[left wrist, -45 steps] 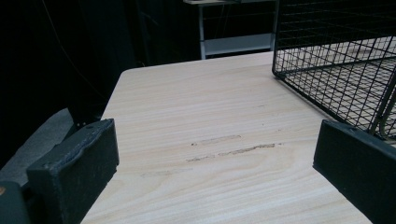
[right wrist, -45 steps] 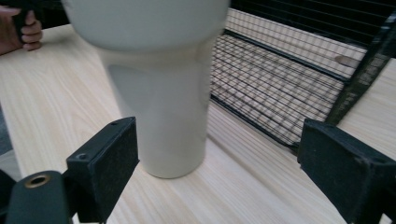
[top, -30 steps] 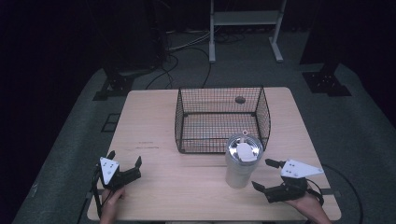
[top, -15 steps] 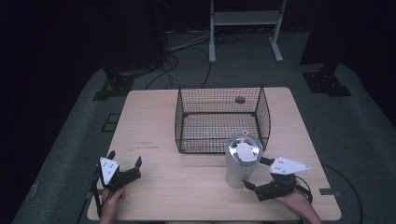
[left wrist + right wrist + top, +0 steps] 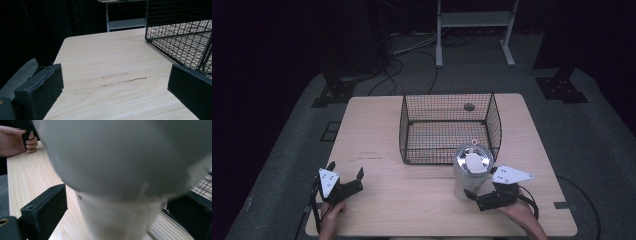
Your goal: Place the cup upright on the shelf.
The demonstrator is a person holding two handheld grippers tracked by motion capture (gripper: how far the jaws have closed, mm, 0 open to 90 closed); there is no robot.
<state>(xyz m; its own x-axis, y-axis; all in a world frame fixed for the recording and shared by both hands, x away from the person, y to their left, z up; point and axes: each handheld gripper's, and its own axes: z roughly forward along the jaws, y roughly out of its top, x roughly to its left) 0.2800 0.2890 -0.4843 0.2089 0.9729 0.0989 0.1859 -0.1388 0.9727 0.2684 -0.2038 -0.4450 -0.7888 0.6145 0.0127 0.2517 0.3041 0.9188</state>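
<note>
The upright, pale grey cylindrical metal canister [image 5: 472,170] stands at twelve o'clock between the right tool's [image 5: 479,197] parted jaws, unclamped; left tool [image 5: 346,184] apart, distant.

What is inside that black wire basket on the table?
The wire basket looks empty; bare table shows through its mesh. Its near right corner is hidden behind the white cup.

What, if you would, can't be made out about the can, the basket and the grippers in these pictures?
- Can: in the right gripper view it is a close grey blur; no label reads, and contact with the jaws can't be judged.
- Can's foot: in the high view, hidden by the right gripper.
- Basket: cut off by the left gripper view's right edge.
- Dark spot behind the basket: too small to identify.
</note>
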